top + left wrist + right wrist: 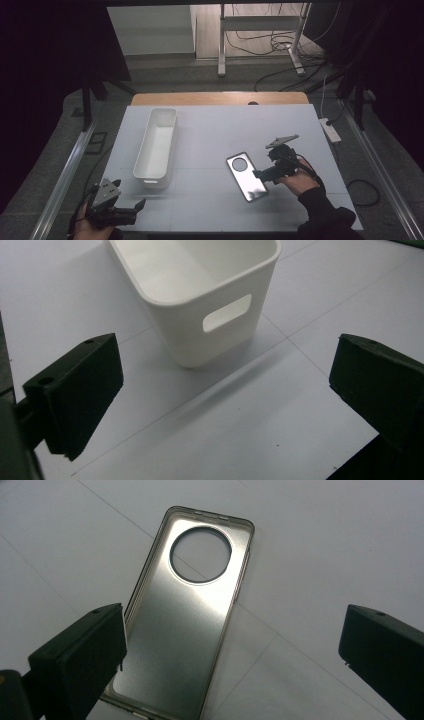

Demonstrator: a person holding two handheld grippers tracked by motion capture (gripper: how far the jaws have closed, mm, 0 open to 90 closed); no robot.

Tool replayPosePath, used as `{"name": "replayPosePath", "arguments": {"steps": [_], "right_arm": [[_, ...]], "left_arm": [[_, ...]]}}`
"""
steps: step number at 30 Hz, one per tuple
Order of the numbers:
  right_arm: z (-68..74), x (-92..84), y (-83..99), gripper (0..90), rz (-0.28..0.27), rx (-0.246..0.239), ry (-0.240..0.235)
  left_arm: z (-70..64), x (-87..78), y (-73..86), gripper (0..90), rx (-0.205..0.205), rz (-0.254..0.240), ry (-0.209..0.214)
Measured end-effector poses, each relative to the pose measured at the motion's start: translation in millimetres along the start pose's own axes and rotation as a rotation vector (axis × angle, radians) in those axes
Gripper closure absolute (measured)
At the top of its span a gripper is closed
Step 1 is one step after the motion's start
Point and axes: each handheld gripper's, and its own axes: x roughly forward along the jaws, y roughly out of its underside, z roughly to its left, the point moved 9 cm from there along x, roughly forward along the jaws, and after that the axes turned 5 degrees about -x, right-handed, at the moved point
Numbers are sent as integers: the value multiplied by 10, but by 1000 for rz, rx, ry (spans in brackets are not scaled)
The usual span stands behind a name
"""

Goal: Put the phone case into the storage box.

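Left claw (131, 209) sits at the near left edge of the tabletop (210, 130), jaws spread, nothing between them, aimed at the short end of the white bin (156, 147) with its handle slot. Hand low, wrist roughly level.

Right claw (260, 174) hovers over the near end of the phone case (187, 615), jaws released wide, straddling it without touching, as far as I can tell. Forearm comes in from the near right.

Case lies flat, inner face up, round camera cutout at the far end, right of centre, well apart from the bin. Looks light, thin, slightly flexible, glossy so likely slippery. Best grip: across the 2 long side rims, mid-length.
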Motion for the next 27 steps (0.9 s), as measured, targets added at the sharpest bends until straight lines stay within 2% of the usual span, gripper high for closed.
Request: {"name": "replayPosePath", "arguments": {"steps": [6, 7, 11, 15, 27], "right_arm": [[28, 50, -54, 0, 14, 6, 0], [47, 73, -73, 0, 23, 9, -18], [54, 96, -107, 0, 27, 16, -23], [53, 109, -141, 0, 29, 23, -16], [42, 186, -63, 14, 85, 29, 5]], "left_arm": [[-1, 0, 0, 19, 1, 0, 0], [-1, 0, 0, 18, 1, 0, 1], [-1, 0, 0, 18, 1, -1, 2], [-1, 0, 0, 19, 1, -1, 2], [-3, -1, 0, 19, 3, 0, 2]]}}
